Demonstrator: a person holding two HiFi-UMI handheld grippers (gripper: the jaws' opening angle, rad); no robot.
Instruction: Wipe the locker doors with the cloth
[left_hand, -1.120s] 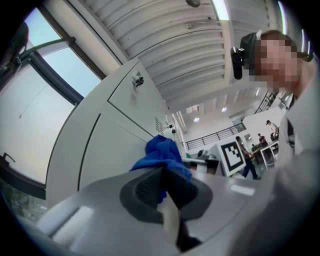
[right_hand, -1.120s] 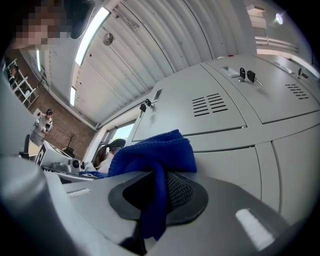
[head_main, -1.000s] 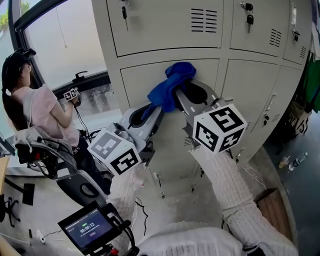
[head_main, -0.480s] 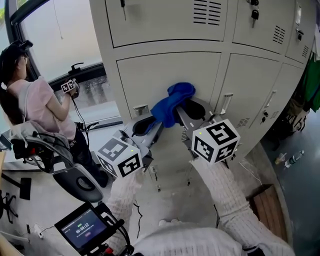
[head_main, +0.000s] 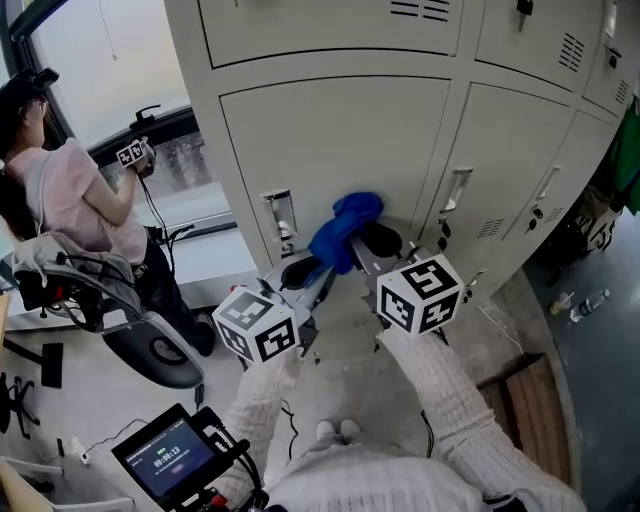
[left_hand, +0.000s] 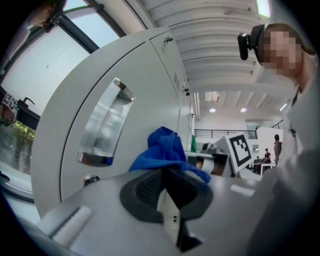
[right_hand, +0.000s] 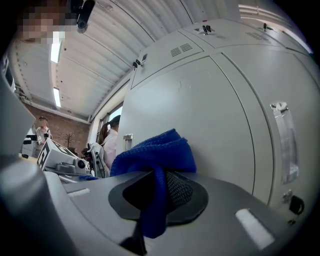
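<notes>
A blue cloth is pressed against the grey locker door, low on the panel and just right of its handle recess. Both grippers hold it. My left gripper is shut on the cloth's lower left end; in the left gripper view the cloth bunches above the shut jaws of that gripper. My right gripper is shut on the right part. The right gripper view has the cloth folded over and hanging down between that gripper's jaws, touching the door.
A person in a pink top stands at the left by the window, holding a marker cube. A chair and a screen device are near my feet. More locker doors continue to the right. Bottles lie on the floor.
Both grippers and the cloth have slid down the locker door, from its upper edge to the level of the handle recess. The cloth stays held in both.
</notes>
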